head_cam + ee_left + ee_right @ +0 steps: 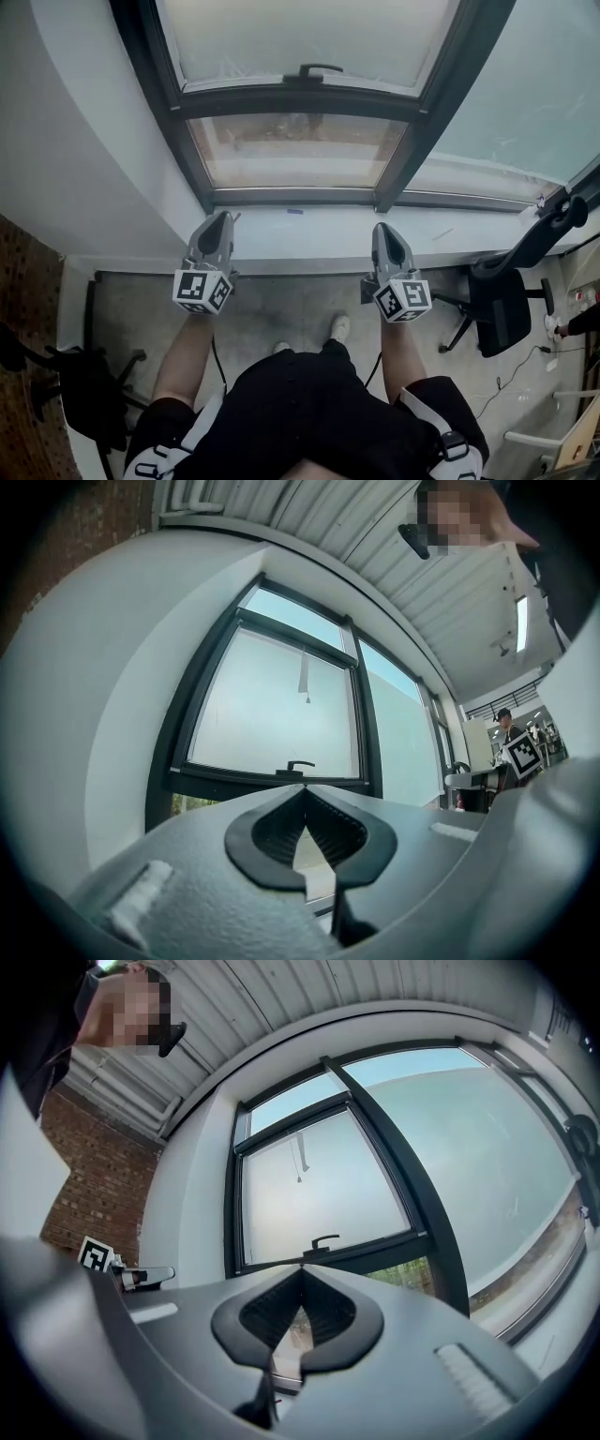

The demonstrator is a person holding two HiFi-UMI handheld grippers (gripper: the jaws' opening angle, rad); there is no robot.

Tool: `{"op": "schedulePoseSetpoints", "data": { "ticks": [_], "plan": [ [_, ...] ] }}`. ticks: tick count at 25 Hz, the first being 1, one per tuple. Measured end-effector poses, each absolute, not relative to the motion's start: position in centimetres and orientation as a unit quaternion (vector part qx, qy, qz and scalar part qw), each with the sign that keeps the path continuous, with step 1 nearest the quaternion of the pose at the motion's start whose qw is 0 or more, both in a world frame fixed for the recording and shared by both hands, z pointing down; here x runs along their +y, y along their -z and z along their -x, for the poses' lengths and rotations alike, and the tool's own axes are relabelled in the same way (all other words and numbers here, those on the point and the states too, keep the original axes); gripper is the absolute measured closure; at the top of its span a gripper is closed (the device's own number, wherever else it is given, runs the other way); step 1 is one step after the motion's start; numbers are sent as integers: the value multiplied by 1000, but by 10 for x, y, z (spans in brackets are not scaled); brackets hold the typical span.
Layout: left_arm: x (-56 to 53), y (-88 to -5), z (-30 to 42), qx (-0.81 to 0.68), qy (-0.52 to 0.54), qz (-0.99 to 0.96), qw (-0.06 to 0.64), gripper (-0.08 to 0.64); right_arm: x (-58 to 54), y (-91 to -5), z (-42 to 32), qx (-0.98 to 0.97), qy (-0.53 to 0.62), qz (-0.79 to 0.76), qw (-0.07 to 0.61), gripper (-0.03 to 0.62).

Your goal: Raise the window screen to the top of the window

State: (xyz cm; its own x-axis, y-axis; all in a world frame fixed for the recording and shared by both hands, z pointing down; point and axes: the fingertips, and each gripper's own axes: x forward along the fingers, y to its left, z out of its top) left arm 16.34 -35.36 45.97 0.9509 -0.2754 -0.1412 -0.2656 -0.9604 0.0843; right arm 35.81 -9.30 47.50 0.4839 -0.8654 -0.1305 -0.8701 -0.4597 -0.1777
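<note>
Left gripper (227,217) and right gripper (382,230), held side by side and pointing at the window. Both pairs of jaws are closed together with nothing between them. Beyond them lie the white sill (300,236) and the dark frame (192,159). The frosted screen (309,33) is partly raised. Its bottom bar, which carries the handle (319,69), stands above a clear strip of glass (295,150), well apart from both grippers.
</note>
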Motion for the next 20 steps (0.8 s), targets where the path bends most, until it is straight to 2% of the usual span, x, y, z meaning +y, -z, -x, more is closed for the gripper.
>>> {"op": "schedulePoseSetpoints", "data": {
  "ticks": [6, 9, 20],
  "plan": [
    [-348, -469, -156, -145, 85, -985, 30, 557, -84, -467, -353, 526, -28, 843, 107, 590],
    [-330, -474, -157, -154, 76, -984, 53, 557, -65, -472, -357, 527, -18, 843, 106, 591],
    [-292, -472, -198, -143, 80, -985, 60, 557, -38, -479, -396, 529, -12, 843, 99, 591]
  ]
}}
